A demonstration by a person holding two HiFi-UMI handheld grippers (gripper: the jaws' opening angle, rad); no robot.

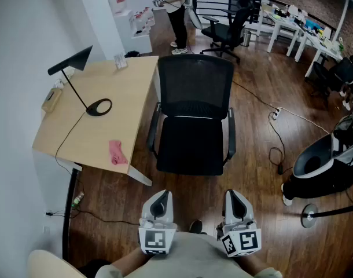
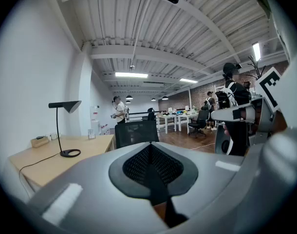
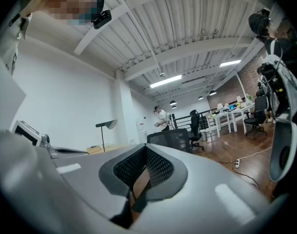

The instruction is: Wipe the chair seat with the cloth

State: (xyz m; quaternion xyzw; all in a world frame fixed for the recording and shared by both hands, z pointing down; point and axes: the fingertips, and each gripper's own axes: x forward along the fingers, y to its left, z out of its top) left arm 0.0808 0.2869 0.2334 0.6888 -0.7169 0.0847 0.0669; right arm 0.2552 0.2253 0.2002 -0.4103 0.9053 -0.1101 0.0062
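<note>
Cloth on wooden desk, chair seat alongside

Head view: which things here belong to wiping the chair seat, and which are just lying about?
For the job: pink cloth on the desk; chair seat; left gripper and right gripper, both shut, empty.
Lying about: desk lamp; tan box; power strip on the floor; far office chair.

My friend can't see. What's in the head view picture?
A black office chair stands empty ahead of the left gripper and right gripper, both shut. A pink cloth lies on the wooden desk left of the chair, near a black lamp.
</note>
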